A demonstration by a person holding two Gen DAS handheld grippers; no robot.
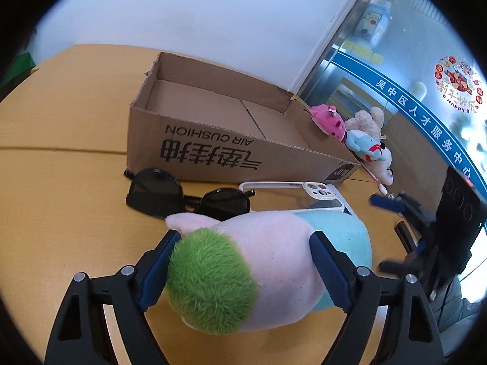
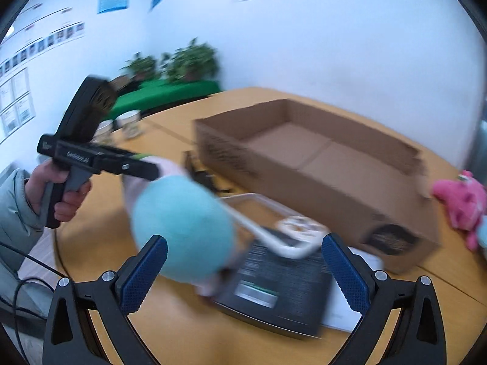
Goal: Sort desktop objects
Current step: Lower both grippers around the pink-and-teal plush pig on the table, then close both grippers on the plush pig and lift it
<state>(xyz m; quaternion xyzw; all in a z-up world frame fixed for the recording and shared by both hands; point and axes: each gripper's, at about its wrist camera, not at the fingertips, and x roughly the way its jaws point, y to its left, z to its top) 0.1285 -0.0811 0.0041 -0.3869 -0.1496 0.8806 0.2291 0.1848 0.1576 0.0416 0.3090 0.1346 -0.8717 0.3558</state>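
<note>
My left gripper [image 1: 243,249] is shut on a plush toy [image 1: 274,261] with a pink body, green fuzzy end and light blue end, held above the wooden table [image 1: 61,182]. The toy also shows in the right wrist view [image 2: 182,228], with the left gripper [image 2: 134,167] on it. My right gripper [image 2: 243,252] is open and empty above a black booklet [image 2: 283,286]. An open, empty cardboard box [image 1: 231,127] lies behind; it also shows in the right wrist view [image 2: 319,167]. Black sunglasses [image 1: 182,197] and a white phone case [image 1: 304,194] lie in front of the box.
Several small plush toys [image 1: 359,133] lie at the box's right end; a pink one shows in the right wrist view [image 2: 462,203]. Two cups [image 2: 121,124] and potted plants [image 2: 182,60] stand at the far left. A glass wall [image 1: 411,60] is on the right.
</note>
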